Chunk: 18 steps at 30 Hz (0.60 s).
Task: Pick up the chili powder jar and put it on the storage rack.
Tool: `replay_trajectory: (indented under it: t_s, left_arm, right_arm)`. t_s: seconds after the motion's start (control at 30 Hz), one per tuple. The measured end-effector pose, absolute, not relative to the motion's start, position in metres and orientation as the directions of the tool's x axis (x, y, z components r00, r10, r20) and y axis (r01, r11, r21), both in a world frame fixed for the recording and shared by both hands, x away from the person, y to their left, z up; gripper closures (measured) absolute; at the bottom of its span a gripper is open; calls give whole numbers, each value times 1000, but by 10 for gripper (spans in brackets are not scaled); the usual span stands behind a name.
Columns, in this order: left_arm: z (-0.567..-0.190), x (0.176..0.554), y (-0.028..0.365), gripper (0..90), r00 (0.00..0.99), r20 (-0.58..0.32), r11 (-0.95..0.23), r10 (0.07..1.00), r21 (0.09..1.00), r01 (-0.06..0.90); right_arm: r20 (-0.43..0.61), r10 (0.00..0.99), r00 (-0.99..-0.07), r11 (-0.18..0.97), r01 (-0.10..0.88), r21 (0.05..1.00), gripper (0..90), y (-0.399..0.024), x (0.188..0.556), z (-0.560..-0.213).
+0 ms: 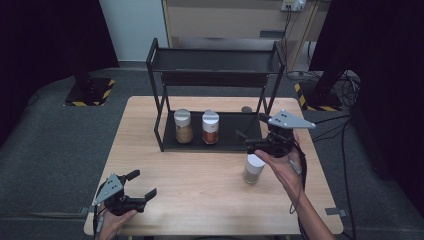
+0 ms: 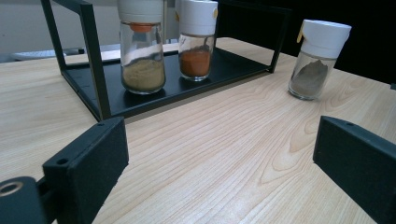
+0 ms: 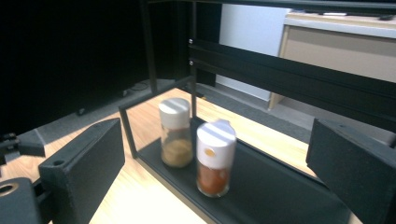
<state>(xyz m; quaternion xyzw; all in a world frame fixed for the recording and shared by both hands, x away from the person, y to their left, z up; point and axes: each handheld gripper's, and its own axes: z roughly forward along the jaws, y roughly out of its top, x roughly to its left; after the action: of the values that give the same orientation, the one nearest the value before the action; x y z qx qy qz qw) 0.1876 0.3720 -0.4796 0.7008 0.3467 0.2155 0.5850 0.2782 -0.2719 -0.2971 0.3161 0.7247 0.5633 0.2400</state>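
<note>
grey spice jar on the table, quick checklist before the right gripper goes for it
1. Grey spice jar upright, cap on: ok.
2. Jar standing free on the table, outside the rack: ok.
3. Right gripper open, nothing between its jaws: ok.
4. Right gripper aimed at the jar: not ok, it faces the rack.
5. Free space on the lower shelf beside the red spice jar: ok.
6. Left gripper open, well away: ok.
</note>
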Motion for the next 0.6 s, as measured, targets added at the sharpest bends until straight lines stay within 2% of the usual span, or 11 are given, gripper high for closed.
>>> replay_trajectory:
  t_s: [0.6]
  left_arm:
    - [-480, 188, 372, 21, 674, -108, -69, 731, 971, 230]
  right_arm:
    - [7, 800, -600, 155, 218, 964, 41, -344, 221, -344]
